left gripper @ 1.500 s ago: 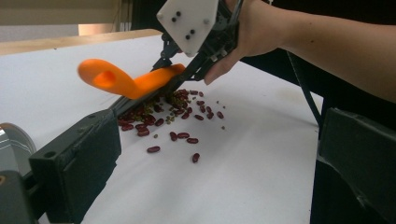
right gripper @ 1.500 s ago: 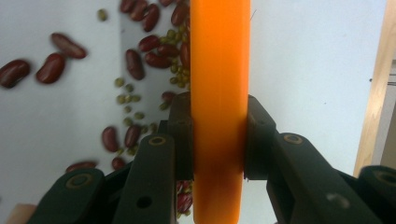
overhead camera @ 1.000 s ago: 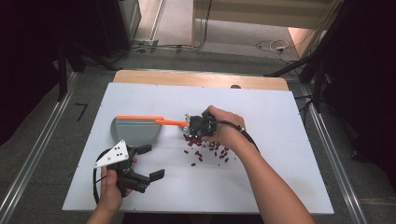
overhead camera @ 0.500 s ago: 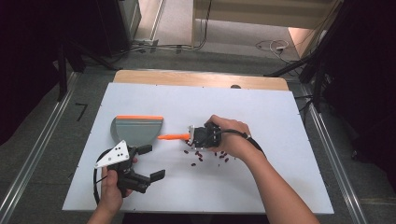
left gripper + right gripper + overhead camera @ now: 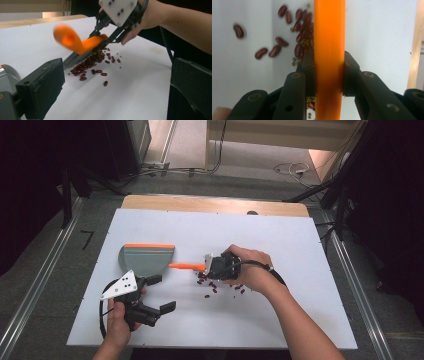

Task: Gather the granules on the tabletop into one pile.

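Jaws, right gripper (image 5: 329, 75): closed on the orange brush handle (image 5: 329, 37) — bristles (image 5: 75, 58) down among the red kidney beans (image 5: 86, 67), mid-table. Jaws, left gripper (image 5: 162, 292): wide apart, holding nothing, near the table's front-left edge. Grey dustpan with orange lip (image 5: 146, 257): flat on the white table (image 5: 300, 240), just beyond the left gripper, left of the beans. Small green beans (image 5: 293, 61) mixed in.

Orange-handled brush (image 5: 186, 266) tilted over scattered red beans (image 5: 214, 285)
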Available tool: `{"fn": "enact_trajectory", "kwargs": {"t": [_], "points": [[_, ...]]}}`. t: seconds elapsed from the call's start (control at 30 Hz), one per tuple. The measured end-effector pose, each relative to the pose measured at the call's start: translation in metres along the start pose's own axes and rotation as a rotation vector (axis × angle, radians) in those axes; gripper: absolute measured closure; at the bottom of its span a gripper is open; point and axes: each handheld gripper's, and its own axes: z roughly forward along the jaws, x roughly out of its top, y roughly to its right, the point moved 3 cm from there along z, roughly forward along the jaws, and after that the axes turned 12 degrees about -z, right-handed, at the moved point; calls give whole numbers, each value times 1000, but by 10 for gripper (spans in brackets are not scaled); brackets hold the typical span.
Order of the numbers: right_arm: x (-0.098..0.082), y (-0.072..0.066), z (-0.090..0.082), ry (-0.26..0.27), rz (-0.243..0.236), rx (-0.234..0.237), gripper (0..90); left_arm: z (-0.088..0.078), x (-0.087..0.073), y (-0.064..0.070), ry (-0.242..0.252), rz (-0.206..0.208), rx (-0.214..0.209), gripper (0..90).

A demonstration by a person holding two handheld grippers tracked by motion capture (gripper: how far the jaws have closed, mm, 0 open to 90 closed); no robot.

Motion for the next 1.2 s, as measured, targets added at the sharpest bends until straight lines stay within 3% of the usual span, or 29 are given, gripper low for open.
{"fn": "enact_trajectory", "kwargs": {"t": [0.07, 0.17, 0.23, 0.3, 0.37, 0.47, 0.73, 0.9, 1.0, 1.13, 1.2], "points": [[0, 5, -8, 16, 40, -10, 688, -1, 1, -1, 2, 1, 2, 4], [3, 9, -21, 34, 136, 29, 688, -4, 2, -3, 14, -8, 8, 4], [5, 10, -29, 53, 220, 102, 688, -6, 3, -4, 22, -9, 10, 4], [9, 8, -32, 75, 274, 183, 688, -8, 3, -5, 28, -12, 15, 5], [15, 4, -32, 72, 361, 279, 688, -9, 4, -5, 36, -14, 16, 4], [25, -2, -27, 100, 454, 384, 688, -9, 4, -6, 37, -14, 16, 4], [38, -3, -1, 140, 601, 602, 688, -9, 3, -7, 32, -16, 17, 4], [25, 11, 21, 142, 744, 667, 688, -9, 3, -6, 34, -18, 15, 4], [17, 15, 28, 151, 779, 709, 687, -9, 3, -7, 31, -14, 16, 4], [9, 17, 32, 139, 820, 732, 685, -9, 3, -7, 31, -16, 17, 5], [5, 18, 33, 130, 862, 736, 684, -9, 3, -7, 31, -17, 17, 4]]}}
